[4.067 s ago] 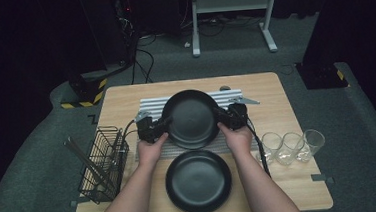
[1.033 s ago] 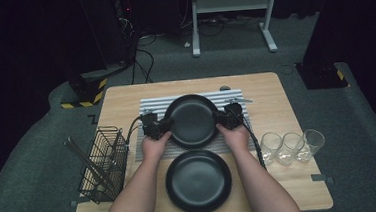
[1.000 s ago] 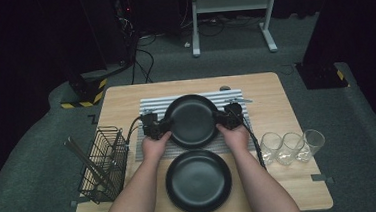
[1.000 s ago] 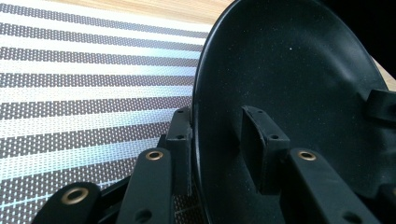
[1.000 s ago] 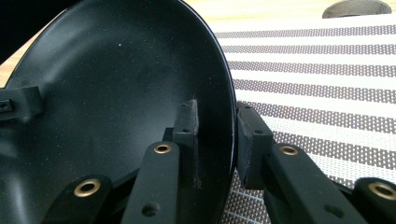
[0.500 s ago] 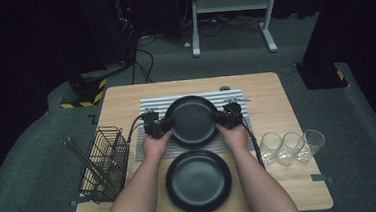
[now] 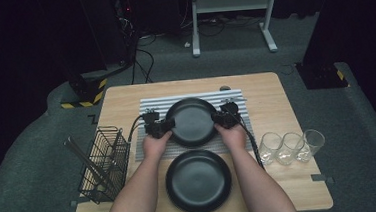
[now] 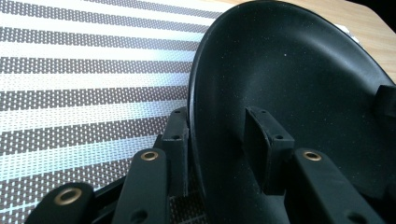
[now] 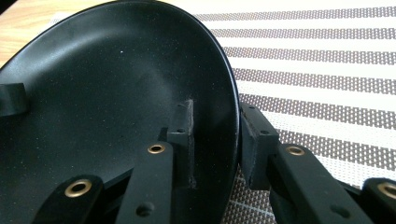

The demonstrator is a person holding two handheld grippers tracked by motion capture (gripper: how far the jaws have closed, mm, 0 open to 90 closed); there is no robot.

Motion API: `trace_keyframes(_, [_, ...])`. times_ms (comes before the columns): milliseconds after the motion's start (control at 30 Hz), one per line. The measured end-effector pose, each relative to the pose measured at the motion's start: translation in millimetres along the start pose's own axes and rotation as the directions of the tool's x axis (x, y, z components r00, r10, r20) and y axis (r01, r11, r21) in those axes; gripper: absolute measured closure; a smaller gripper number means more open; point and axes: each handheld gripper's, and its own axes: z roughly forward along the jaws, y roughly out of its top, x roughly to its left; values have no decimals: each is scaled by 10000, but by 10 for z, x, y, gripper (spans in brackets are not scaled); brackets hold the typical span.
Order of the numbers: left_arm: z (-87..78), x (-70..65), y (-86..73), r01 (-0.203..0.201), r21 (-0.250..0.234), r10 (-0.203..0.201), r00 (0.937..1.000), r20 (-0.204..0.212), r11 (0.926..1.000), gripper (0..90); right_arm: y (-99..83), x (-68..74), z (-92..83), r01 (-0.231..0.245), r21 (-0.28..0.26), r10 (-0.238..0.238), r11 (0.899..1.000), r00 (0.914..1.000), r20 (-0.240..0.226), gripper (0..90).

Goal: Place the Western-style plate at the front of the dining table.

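Note:
A black plate (image 7: 192, 121) lies on the striped placemat (image 7: 148, 106), with a gripper at each side. My left gripper (image 7: 167, 124) straddles its left rim. In the left gripper view (image 8: 219, 133) the outer pad (image 8: 176, 135) rests against the rim and the inner pad (image 8: 264, 140) stands off it over the plate (image 8: 299, 74). My right gripper (image 7: 219, 119) straddles the right rim the same way. In the right gripper view (image 9: 217, 123) a gap shows between the inner pad (image 9: 183, 121) and the rim. Both pairs of jaws have just been opening a little around the plate (image 9: 102, 79).
A second black plate (image 7: 199, 181) sits on the wooden table (image 7: 120, 98) near the front edge, between the forearms. A black wire rack (image 7: 102, 164) stands at the left. Three clear glasses (image 7: 291, 146) stand in a row at the right.
Since about four seconds ago the plate has gone down and back onto the placemat with both grippers. Over the last second the hands and the plate have kept still.

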Motion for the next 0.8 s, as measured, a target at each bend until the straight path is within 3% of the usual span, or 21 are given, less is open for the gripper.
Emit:
trace_keyframes(267, [54,14,-34,22,162,-19,9998,-215,9999,624,-32,-14,39,2,383,-3,9993,10000,13,681])
trace_keyframes(600, [99,8,-15,8,35,-7,9997,-234,10000,638,-70,-37,2,47,332,-47,9994,10000,-7,681])
trace_keyframes(800, [117,-8,24,-44,237,50,9997,-255,9997,637,-91,-43,-27,84,349,-84,9994,10000,18,681])
